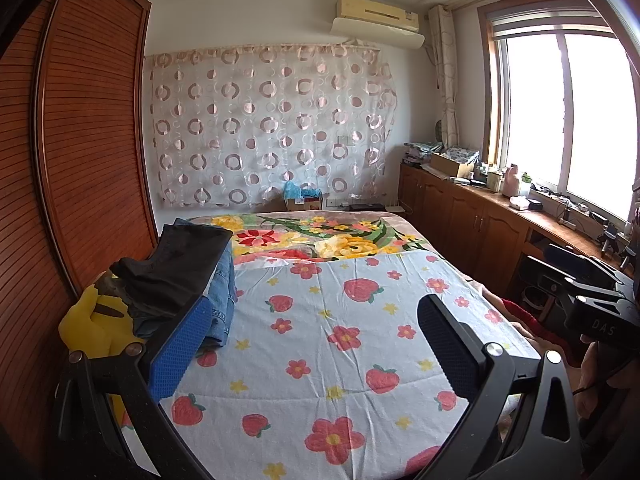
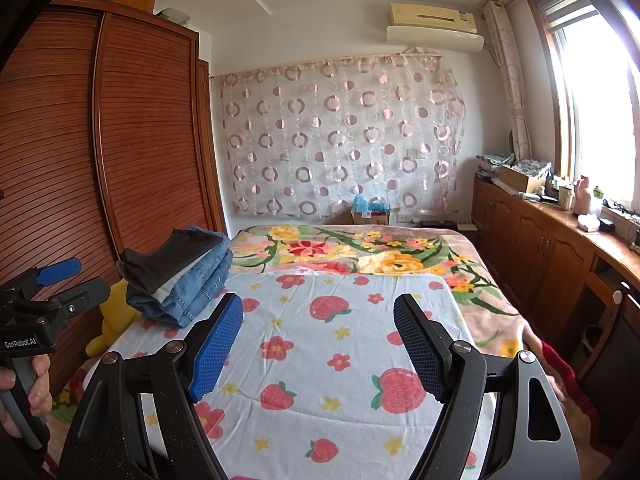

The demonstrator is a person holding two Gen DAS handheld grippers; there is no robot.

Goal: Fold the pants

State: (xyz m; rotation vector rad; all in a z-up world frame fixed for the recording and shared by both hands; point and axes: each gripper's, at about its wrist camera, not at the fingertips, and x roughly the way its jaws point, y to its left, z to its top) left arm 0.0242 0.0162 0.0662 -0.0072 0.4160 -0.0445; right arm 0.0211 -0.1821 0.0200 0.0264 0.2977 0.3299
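Note:
A stack of folded pants (image 1: pixel 188 276) lies at the left edge of the bed, dark pants on top of blue jeans; it also shows in the right wrist view (image 2: pixel 180 280). My left gripper (image 1: pixel 316 328) is open and empty, held above the strawberry-print sheet (image 1: pixel 340 320), to the right of the stack. My right gripper (image 2: pixel 320 340) is open and empty above the same sheet (image 2: pixel 320 360). The left gripper also shows at the left edge of the right wrist view (image 2: pixel 60 288), and the right gripper's body at the right edge of the left wrist view (image 1: pixel 592 300).
A yellow plush toy (image 1: pixel 92 324) sits beside the stack by the slatted wardrobe (image 1: pixel 80 140). A floral blanket (image 1: pixel 320 236) covers the far half of the bed. Wooden cabinets (image 1: pixel 480 216) with clutter run under the window on the right.

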